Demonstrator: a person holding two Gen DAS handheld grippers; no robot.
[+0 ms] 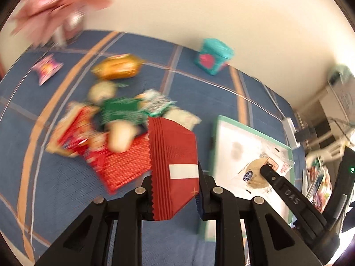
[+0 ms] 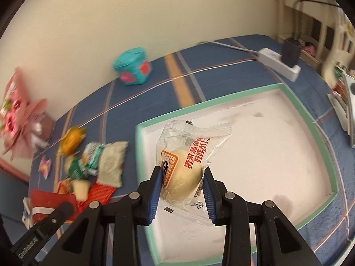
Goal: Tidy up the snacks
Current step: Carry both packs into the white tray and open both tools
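My left gripper (image 1: 175,190) is shut on a dark red snack packet (image 1: 175,161) with a white label, held above the blue cloth beside the snack pile (image 1: 115,124). My right gripper (image 2: 182,179) is shut on a clear-wrapped steamed cake (image 2: 186,164) with red lettering, over the near left corner of the white tray with a green rim (image 2: 244,93). In the left wrist view the tray (image 1: 224,119) lies to the right with the cake (image 1: 257,173) and a right finger (image 1: 273,177) over it. The left gripper's arm (image 2: 44,221) shows low left in the right wrist view.
A teal box with red hearts (image 2: 133,66) stands by the wall. A gold wrapped snack (image 1: 117,66) and a small pink packet (image 1: 46,68) lie apart from the pile. A pink bouquet (image 2: 17,110) sits far left. A white power strip (image 2: 279,64) lies at the table's far right.
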